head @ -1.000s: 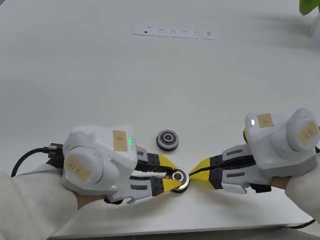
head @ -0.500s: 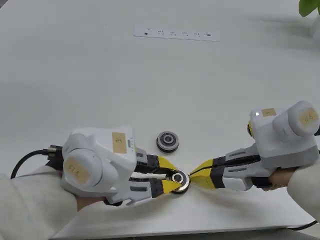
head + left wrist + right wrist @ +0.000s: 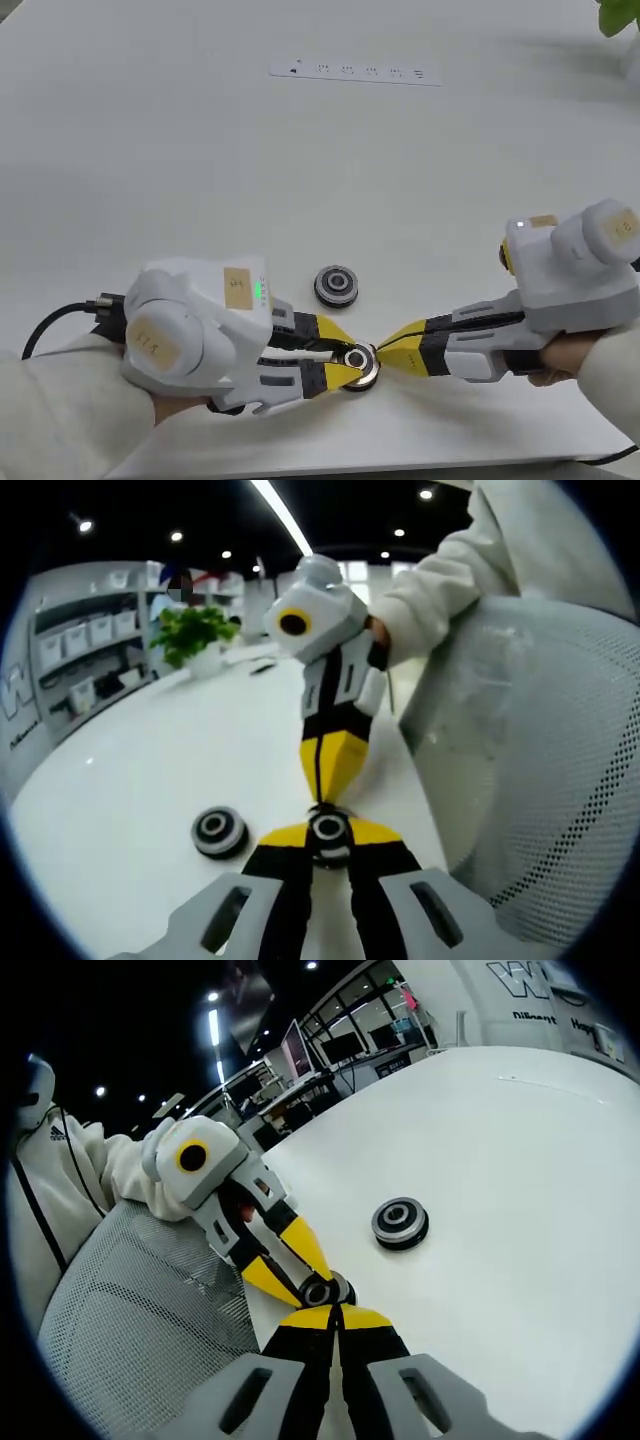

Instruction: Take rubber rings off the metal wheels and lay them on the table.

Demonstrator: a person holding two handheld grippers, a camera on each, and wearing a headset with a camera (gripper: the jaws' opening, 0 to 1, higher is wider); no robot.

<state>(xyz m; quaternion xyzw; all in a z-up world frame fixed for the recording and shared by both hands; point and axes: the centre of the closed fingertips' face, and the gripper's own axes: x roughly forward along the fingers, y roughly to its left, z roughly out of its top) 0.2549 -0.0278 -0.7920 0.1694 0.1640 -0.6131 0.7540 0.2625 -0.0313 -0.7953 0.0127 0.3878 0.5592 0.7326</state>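
Observation:
A small metal wheel (image 3: pixel 359 360) with a black rubber ring lies near the table's front edge. My left gripper (image 3: pixel 351 363) is shut on the wheel, one yellow jaw on each side of it (image 3: pixel 331 832). My right gripper (image 3: pixel 384 350) comes in from the right. Its jaws are pressed together at the wheel's rim, pinching the ring's edge (image 3: pixel 325 1293). A second wheel (image 3: pixel 336 284) with its own black ring lies flat a little farther back, untouched. It appears left of my jaws in the left gripper view (image 3: pixel 220 832) and to the right in the right gripper view (image 3: pixel 400 1222).
A white power strip (image 3: pixel 355 71) lies at the far side of the white table (image 3: pixel 200 160). A green plant (image 3: pixel 620 12) stands at the back right. A black cable (image 3: pixel 50 318) trails from the left gripper. A mesh chair (image 3: pixel 540 780) stands just off the table's front edge.
The right gripper's body has rolled and swung out to the right while its tips stayed at the wheel's rim. The left gripper and both wheels have held still.

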